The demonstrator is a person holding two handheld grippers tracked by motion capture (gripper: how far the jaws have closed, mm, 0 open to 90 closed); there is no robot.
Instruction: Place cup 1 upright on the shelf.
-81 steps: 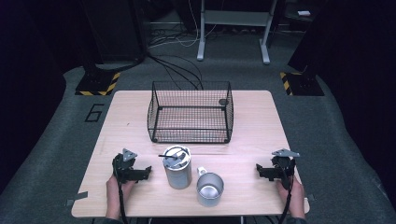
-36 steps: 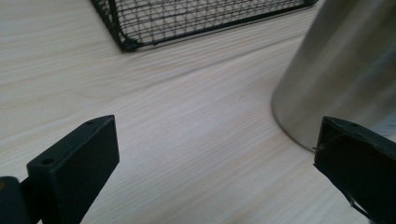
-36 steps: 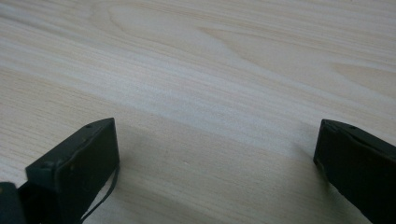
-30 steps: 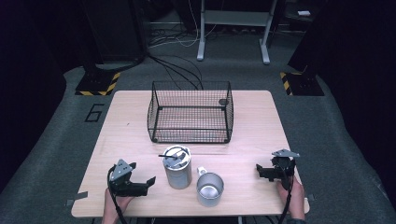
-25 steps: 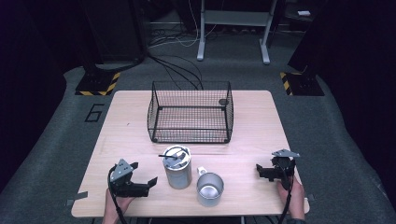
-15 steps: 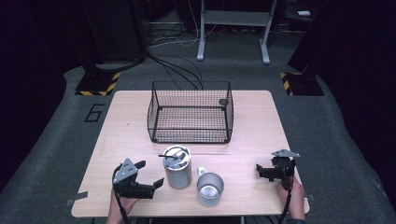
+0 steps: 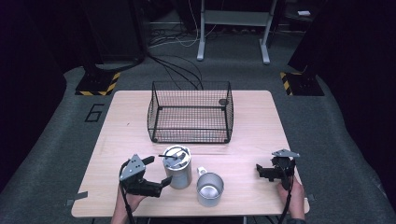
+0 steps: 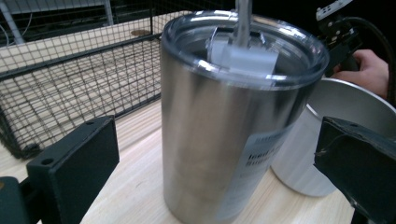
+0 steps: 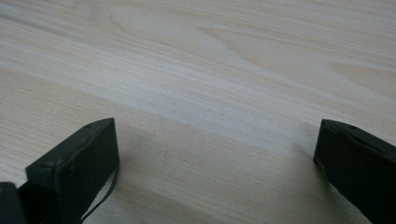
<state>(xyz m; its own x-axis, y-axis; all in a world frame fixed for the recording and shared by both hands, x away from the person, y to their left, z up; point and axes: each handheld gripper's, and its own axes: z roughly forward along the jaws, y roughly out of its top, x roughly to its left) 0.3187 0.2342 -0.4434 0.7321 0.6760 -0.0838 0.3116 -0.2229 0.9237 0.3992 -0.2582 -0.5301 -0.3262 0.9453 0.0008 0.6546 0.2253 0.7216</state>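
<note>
A steel tumbler [image 7: 177, 167] with a clear lid and a straw stands near the table's front. In the left gripper view the tumbler [image 8: 219, 93] rises close between the two jaws, apart from both. My left gripper [image 7: 159, 170] is open at the tumbler's left side, one jaw behind it and one in front. A steel mug [image 7: 209, 189] stands just right of the tumbler, and the mug [image 8: 327, 140] shows behind the right jaw. My right gripper [image 7: 262, 172] rests open at the front right, with bare wood between its jaws [image 9: 217, 154].
A black wire basket [image 7: 190, 112] stands mid-table behind the tumbler; a small dark disc [image 7: 223, 101] lies in its far right corner. The basket's mesh [image 8: 70, 84] is at the left of the left gripper view. The table's front edge [image 7: 187, 215] is close to both hands.
My left gripper has moved right along the front of the table until its open jaws stand on either side of the tumbler. The right gripper has stayed where it was.
</note>
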